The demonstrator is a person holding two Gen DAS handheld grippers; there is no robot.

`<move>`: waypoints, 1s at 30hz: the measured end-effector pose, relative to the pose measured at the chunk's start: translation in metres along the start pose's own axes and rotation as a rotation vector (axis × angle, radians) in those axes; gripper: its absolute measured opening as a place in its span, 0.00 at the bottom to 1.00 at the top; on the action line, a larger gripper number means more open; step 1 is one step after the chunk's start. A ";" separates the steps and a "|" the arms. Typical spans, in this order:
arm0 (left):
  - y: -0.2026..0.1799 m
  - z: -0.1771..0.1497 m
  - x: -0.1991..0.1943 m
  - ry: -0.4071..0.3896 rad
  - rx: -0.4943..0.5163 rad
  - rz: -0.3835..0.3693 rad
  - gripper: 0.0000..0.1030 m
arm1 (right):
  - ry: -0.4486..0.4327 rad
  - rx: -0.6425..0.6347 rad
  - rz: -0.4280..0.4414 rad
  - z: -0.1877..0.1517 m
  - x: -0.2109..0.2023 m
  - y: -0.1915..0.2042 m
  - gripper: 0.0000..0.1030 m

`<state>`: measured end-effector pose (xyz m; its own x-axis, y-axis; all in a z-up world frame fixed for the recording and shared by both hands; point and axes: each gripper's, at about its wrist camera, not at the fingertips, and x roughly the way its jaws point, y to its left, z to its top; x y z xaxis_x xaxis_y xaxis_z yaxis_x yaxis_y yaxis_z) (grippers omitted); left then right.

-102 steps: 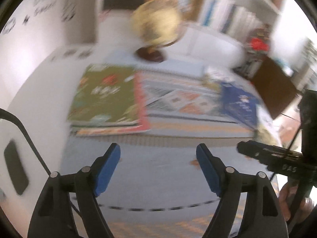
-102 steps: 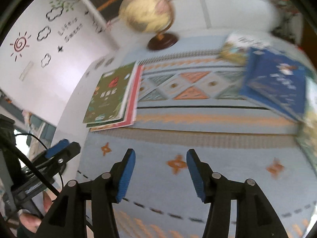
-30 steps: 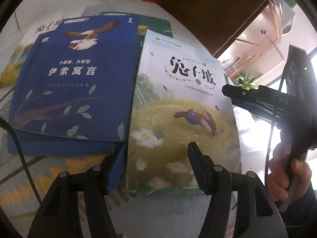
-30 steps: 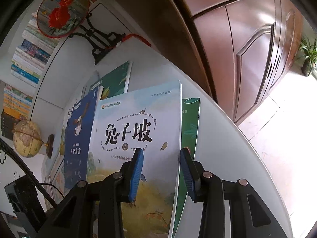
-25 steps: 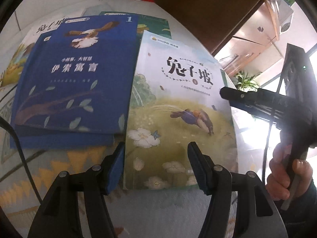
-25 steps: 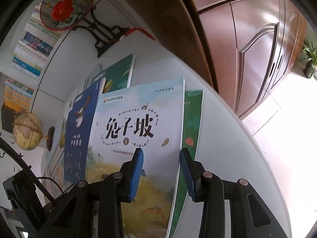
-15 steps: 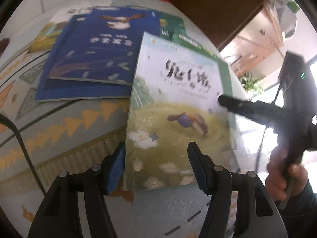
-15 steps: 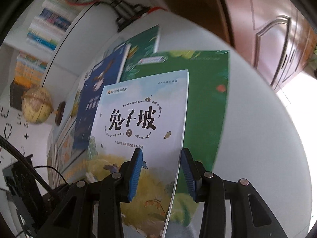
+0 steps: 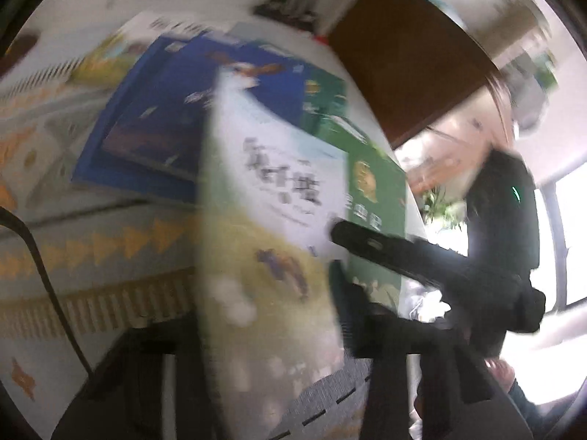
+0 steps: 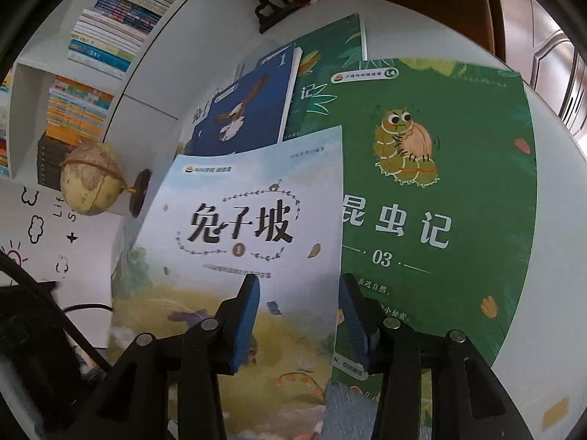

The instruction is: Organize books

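One pale book (image 10: 253, 220) is clamped by the closing left gripper (image 9: 264, 333), while the opening right gripper (image 10: 299, 315) straddles its edge; two green books (image 10: 440, 183) and one blue book (image 10: 249, 110) are seen flat.

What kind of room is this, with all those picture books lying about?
Probably a child's reading room or study at home. White shelves packed with books line the wall, a small globe stands on the table, and illustrated children's books such as the green caterpillar one lie spread on a patterned tablecloth.
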<state>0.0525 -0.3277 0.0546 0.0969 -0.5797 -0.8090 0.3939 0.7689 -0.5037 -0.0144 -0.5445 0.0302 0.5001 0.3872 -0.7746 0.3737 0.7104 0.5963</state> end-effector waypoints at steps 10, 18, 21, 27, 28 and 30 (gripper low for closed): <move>0.032 0.007 -0.004 0.111 -0.300 -0.290 0.08 | 0.178 0.223 0.307 -0.061 -0.016 -0.051 0.60; 0.037 0.004 -0.001 0.148 -0.339 -0.261 0.08 | 0.105 0.321 0.457 -0.064 -0.003 -0.056 0.50; 0.040 0.002 -0.002 0.141 -0.338 -0.239 0.08 | 0.083 0.288 0.448 -0.065 -0.011 -0.049 0.28; 0.033 0.000 -0.003 0.120 -0.290 -0.151 0.10 | 0.009 0.001 0.168 -0.057 -0.030 -0.001 0.20; 0.031 0.001 -0.003 0.120 -0.280 -0.132 0.10 | -0.009 -0.083 0.107 -0.058 -0.034 0.013 0.20; 0.027 0.002 -0.006 0.114 -0.250 -0.085 0.11 | -0.042 -0.243 0.012 -0.061 -0.040 0.036 0.20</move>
<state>0.0644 -0.3042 0.0466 -0.0361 -0.6218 -0.7824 0.1574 0.7696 -0.6188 -0.0688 -0.4982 0.0702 0.5370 0.3754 -0.7554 0.1714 0.8283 0.5334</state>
